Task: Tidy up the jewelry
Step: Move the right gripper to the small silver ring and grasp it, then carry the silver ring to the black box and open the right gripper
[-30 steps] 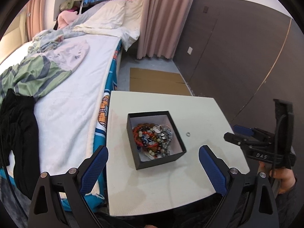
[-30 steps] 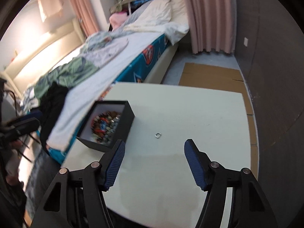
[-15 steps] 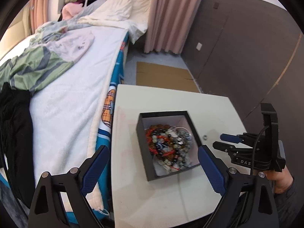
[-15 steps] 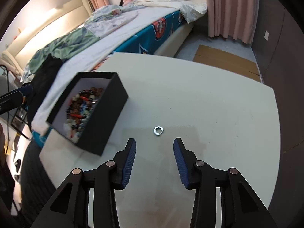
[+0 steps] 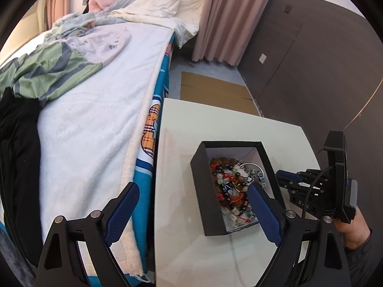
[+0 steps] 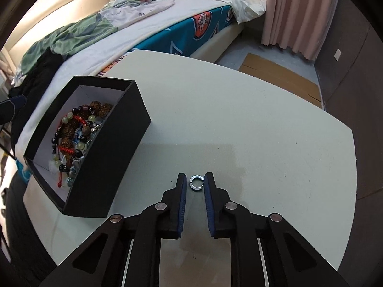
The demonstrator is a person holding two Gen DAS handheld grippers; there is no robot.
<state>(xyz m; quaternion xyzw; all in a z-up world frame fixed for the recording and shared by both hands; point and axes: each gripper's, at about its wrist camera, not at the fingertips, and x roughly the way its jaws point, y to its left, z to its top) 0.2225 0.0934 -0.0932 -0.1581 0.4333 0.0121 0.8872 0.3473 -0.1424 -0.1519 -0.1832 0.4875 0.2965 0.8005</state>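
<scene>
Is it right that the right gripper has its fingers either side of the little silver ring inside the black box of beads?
Not quite. The right gripper does straddle the silver ring, but the ring lies on the white table, outside the black box. The right wrist view shows it.

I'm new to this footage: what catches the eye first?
A small silver open ring lies on the white table, framed between the right gripper's narrowed fingers. To its left stands a black box heaped with beaded bracelets; the left gripper hangs wide open.
</scene>
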